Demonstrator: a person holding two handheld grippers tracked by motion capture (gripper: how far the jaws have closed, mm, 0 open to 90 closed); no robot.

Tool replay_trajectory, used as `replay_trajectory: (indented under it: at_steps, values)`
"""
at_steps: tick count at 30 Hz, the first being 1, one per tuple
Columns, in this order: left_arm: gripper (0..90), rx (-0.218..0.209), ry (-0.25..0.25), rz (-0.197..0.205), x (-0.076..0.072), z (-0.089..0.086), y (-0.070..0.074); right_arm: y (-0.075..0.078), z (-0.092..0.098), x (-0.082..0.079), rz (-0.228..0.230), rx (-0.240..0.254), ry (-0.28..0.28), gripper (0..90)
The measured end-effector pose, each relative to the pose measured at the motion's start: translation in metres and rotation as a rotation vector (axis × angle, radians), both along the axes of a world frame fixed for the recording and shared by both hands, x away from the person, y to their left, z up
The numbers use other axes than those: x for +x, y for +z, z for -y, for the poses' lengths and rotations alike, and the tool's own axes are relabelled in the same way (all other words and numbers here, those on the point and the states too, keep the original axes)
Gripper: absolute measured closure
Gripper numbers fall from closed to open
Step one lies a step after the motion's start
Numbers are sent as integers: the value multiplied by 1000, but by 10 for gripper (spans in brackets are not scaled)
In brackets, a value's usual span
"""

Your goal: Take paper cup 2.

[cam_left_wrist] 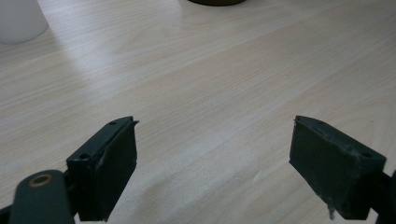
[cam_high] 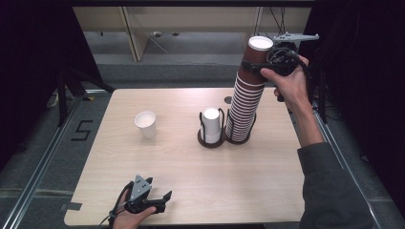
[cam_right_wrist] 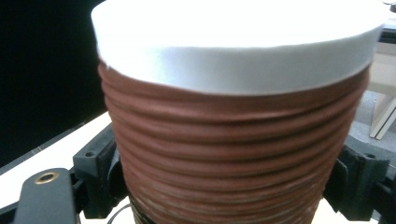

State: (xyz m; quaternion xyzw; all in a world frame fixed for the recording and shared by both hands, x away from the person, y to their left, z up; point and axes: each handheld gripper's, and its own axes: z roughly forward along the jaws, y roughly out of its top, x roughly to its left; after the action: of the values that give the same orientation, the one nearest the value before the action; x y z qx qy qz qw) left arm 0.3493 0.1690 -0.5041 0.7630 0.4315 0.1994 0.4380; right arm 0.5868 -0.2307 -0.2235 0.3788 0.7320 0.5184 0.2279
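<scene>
A tall stack of brown ribbed paper cups [cam_high: 246,102] with a white inside leans in a black holder at the table's middle right. My right gripper [cam_high: 253,64] is up near the stack's top, its jaws pressed on either side of the uppermost cups [cam_right_wrist: 233,135]. A short stack of white cups [cam_high: 211,125] stands in a second black holder to the left of it. Alone on the table's left stands a single white cup [cam_high: 146,124], whose base shows in the left gripper view [cam_left_wrist: 18,18]. My left gripper [cam_high: 160,198] rests low at the table's front edge, open, with bare wood between its jaws [cam_left_wrist: 212,154].
The wooden table [cam_high: 191,167] has free room across its front and left. The person's right forearm and grey sleeve [cam_high: 329,191] reach over the right edge. A small dark round mark [cam_high: 228,100] lies behind the holders. Metal rails run along the floor on both sides.
</scene>
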Motion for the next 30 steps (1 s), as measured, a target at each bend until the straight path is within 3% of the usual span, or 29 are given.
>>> replay_trajectory:
  at_steps: [8, 19, 30]
  values:
    - [146, 11, -6, -4, 0, 1, -1, 22, 8, -7, 41, 74, -24, 173]
    - [146, 13, -11, 2, 0, 3, -2, 56, 10, -16, 87, 97, -48, 175]
    - [146, 19, -11, -1, 0, 3, -1, 81, 27, -30, 141, 127, -63, 175]
